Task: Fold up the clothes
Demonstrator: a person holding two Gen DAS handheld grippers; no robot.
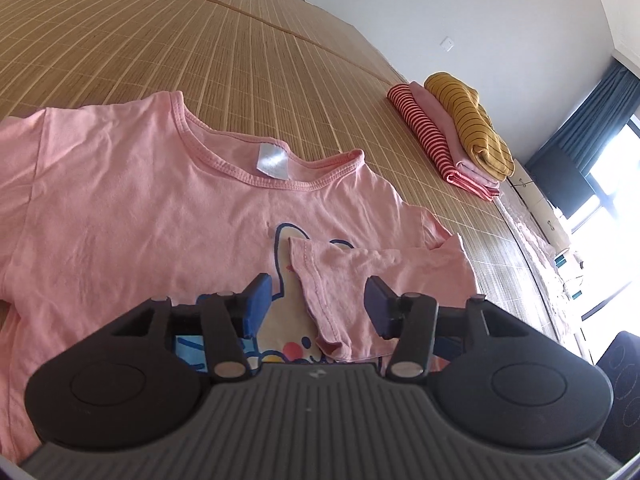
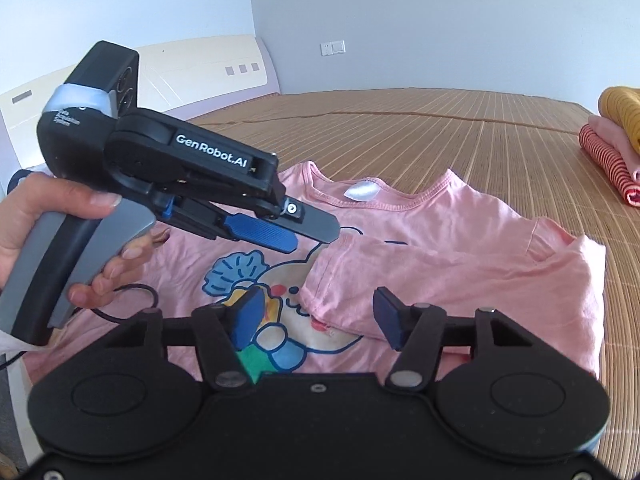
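Pink shirt (image 1: 132,200) hem hidden behind left gripper (image 1: 316,304) fingers.

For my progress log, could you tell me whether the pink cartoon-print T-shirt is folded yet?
Partly: the pink cartoon-print T-shirt lies spread, one sleeve folded across its print.

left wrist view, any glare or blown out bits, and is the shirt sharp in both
Left wrist view: the window at right is blown out white; the pink shirt stays sharp. Right wrist view: even light, no glare, shirt print crisp; fisheye curves the mat in both.
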